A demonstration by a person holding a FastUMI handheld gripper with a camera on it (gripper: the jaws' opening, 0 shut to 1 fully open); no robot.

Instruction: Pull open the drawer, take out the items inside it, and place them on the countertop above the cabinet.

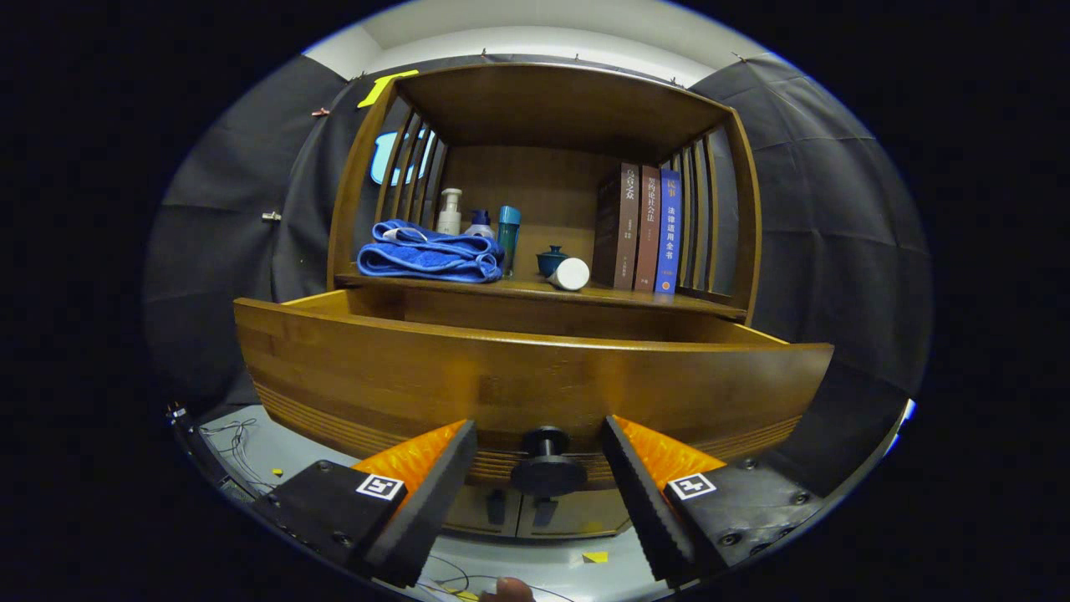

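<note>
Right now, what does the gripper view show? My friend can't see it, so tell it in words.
The open gripper has its fingers either side of the black knob on a pulled-out wooden drawer. On the countertop above sit a folded blue towel, bottles, a white cup on its side and three books.

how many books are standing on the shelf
3, upright side by side at the shelf's right end: a dark brown book, a reddish-brown book, and a blue book nearest the slatted side. None seem hidden.
</note>
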